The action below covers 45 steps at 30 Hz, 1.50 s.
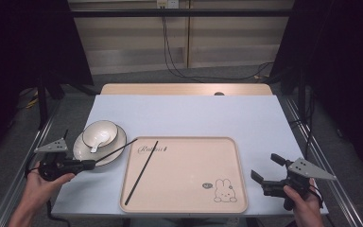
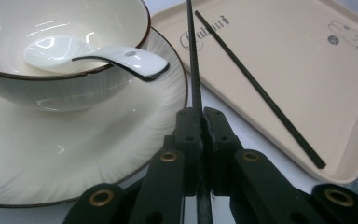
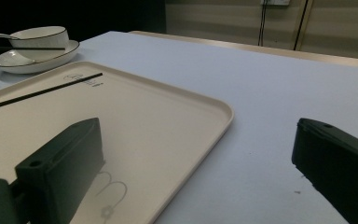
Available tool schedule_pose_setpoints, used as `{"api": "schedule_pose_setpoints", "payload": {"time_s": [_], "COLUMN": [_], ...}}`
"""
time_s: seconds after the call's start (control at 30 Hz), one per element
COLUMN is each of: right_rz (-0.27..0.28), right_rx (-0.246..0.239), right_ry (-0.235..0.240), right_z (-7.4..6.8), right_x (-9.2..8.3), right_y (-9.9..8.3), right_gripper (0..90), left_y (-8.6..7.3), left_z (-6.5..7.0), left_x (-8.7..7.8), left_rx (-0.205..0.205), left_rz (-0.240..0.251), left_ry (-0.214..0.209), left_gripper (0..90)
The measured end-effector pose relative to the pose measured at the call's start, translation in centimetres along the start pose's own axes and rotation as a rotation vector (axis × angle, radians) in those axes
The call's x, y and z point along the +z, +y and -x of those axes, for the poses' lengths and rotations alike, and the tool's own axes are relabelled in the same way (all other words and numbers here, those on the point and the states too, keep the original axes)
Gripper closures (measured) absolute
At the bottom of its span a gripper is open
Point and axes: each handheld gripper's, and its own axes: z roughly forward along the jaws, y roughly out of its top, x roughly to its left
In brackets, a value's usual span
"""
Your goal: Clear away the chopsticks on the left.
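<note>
Chopstick (image 2: 193, 60) sits pinched in your left tool (image 2: 202, 122), jutting over the plate (image 1: 116, 150) near the counter's (image 1: 184, 113) left edge. Your right tool (image 1: 264, 166) hovers spread wide at the right edge, beside the tray (image 1: 189, 175) holding a second chopstick (image 1: 141, 173).

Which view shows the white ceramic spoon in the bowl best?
The left gripper view: the white ceramic spoon is close and sharp, scoop inside the dark-rimmed white bowl, handle resting over its rim. The high view shows the spoon small. The right gripper view catches just its handle, far off.
</note>
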Motion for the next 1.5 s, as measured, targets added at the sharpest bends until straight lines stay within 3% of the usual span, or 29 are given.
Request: {"api": "schedule_pose_setpoints", "payload": {"time_s": [0.1, 0.13, 0.33, 0.57, 0.63, 0.67, 0.93, 1.23, 1.27, 1.3, 1.37, 1.4, 1.5], "right_rz": [0.003, 0.003, 0.002, 0.004, 0.002, 0.003, 0.004, 0.0, 0.0, 0.0, 0.001, 0.0, 0.0], "right_rx": [-0.001, 0.001, -0.002, -0.004, -0.002, -0.001, -0.004, -0.005, -0.005, -0.006, -0.007, -0.006, -0.007], "right_ry": [-0.001, 0.0, 0.004, 0.002, 0.003, 0.001, 0.001, 0.002, 0.002, 0.002, 0.004, 0.005, 0.003], "right_z": [0.0, 0.0, 0.0, 0.0, 0.0, -0.1, 0.0, -0.1, -0.1, -0.1, -0.1, -0.1, -0.1], "right_x": [0.0, 0.0, 0.0, 0.0, 0.0, 0.0, 0.1, 0.1, 0.1, 0.1, 0.1, 0.1, 0.1], "right_y": [0.0, 0.0, 0.0, 0.0, 0.0, 0.0, 0.0, 0.0, 0.0, 0.0, 0.0, 0.0, 0.0], "right_gripper": [1.7, 1.7, 1.7, 1.7, 1.7, 1.7, 1.7, 1.7, 1.7, 1.7, 1.7, 1.7, 1.7], "left_y": [-0.2, -0.2, 0.0, 0.6, 0.7, 1.0, 1.5, 2.1, 2.2, 2.2, 2.2, 2.3, 2.3], "left_z": [0.6, 0.8, 2.2, 5.4, 5.7, 6.5, 8.3, 10.0, 10.2, 10.4, 10.3, 10.4, 10.5], "left_x": [-0.1, -0.1, -0.1, 1.4, 1.5, 1.9, 2.7, 3.5, 3.6, 3.9, 4.0, 4.4, 4.8], "left_rx": [-0.033, -0.044, -0.048, -0.06, -0.065, -0.063, -0.086, -0.108, -0.114, -0.149, -0.156, -0.175, -0.192], "left_rz": [0.021, 0.023, 0.034, 0.057, 0.067, 0.072, 0.068, 0.097, 0.096, 0.105, 0.107, 0.105, 0.103], "left_ry": [-0.022, -0.01, -0.006, -0.022, -0.03, -0.011, 0.031, 0.046, 0.048, 0.055, 0.049, 0.071, 0.079], "left_gripper": [85.6, 85.5, 85.5, 85.6, 85.5, 85.6, 85.6, 85.6, 85.6, 85.5, 85.6, 85.6, 85.6]}}
